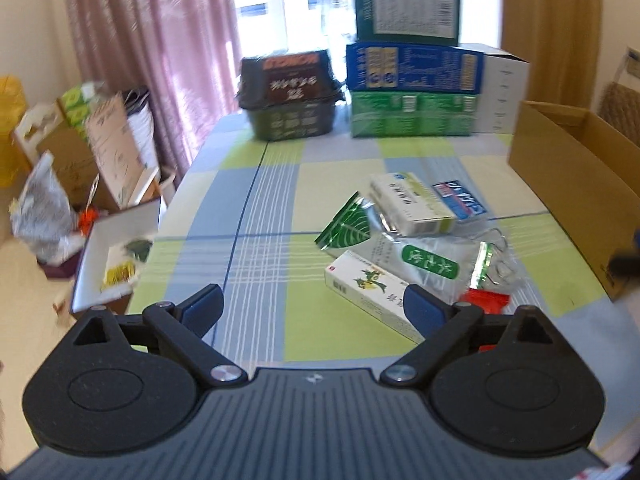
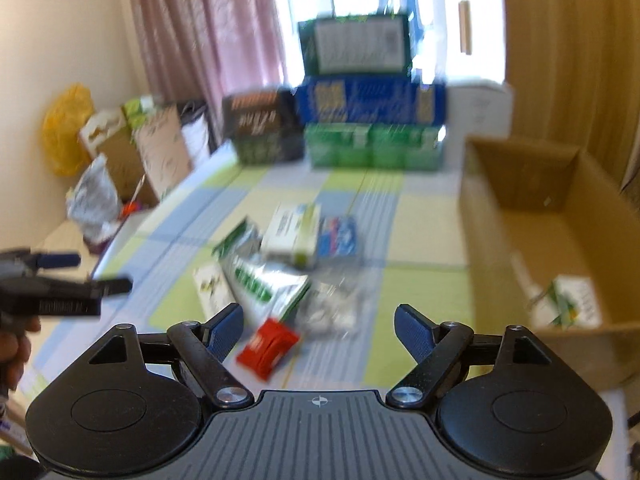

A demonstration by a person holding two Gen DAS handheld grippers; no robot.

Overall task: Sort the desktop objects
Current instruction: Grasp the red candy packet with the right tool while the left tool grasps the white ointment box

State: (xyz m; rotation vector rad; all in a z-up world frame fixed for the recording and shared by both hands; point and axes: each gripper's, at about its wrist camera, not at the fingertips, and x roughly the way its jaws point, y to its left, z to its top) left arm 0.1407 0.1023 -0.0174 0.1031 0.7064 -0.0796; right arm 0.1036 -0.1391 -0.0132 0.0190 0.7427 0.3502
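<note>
Here both tongs, left (image 1: 314,312) and right (image 2: 319,330), are held spread and empty, the red packet (image 2: 269,347) lying nearest, just ahead of the right pair.

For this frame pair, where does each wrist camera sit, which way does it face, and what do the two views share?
Left wrist: sits behind the open left gripper, looking down across the checked tablecloth at the packet pile; only its own fingers show.
Right wrist: sits behind the open right gripper, facing the same pile with the cardboard box to its right; the left gripper and a hand show at the picture's left edge.
Shared: the red packet, the stacked cartons by the window, the cardboard box.
</note>
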